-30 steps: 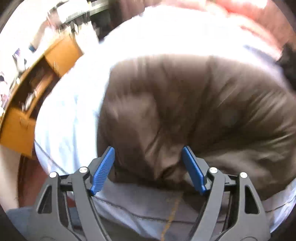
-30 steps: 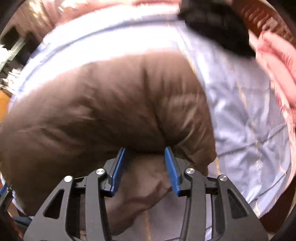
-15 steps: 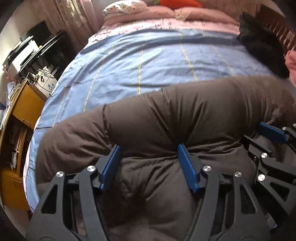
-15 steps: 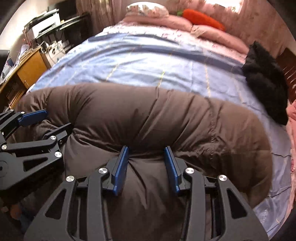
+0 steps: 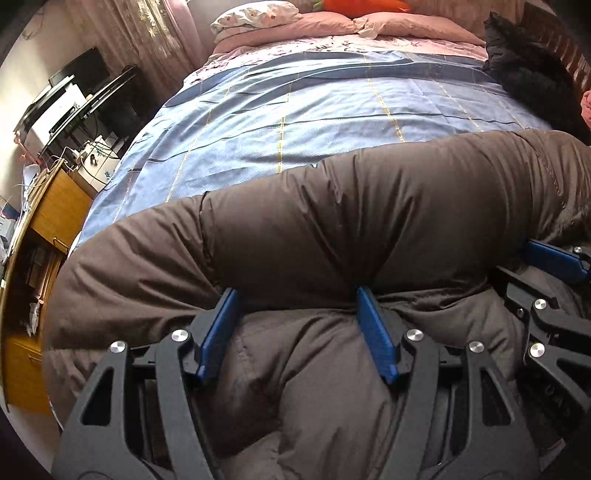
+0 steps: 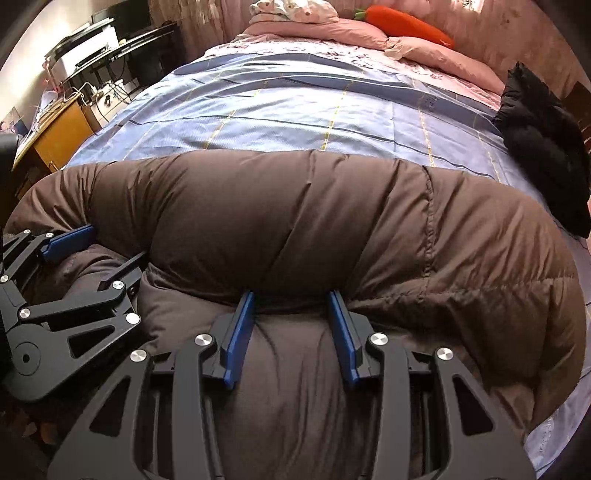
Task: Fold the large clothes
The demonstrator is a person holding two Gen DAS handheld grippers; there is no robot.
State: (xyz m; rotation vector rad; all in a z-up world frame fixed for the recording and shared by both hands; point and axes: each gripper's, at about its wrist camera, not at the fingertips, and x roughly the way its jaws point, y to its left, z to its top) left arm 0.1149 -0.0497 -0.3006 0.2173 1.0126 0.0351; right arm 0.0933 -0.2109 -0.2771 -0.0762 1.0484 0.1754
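Both grippers are down on the brown puffer jacket, which lies across the near end of the blue bedspread with a fat rolled fold bulging just ahead of the fingertips. The left gripper has its blue fingers spread, tips tucked into the crease under that roll with loose padding between them — not pinching tight, as far as I can tell. The right gripper reads the same: fingers parted, tips in the crease, fabric between them, no clear clamp. The step in hand looks like pushing or tucking the fold over, and to do it well both tools should move together at the same level so the roll goes over evenly; down filling springs back, so press the air out rather than just nudging. The left wrist view shows the right tool's blue finger beyond its right fingertip and the wooden cabinet far off past its left finger. The right wrist view gives what the left cannot — the jacket's far end drooping toward the bed edge beyond its right finger, the whole black garment lying clear of the jacket, and the orange carrot pillow well ahead.
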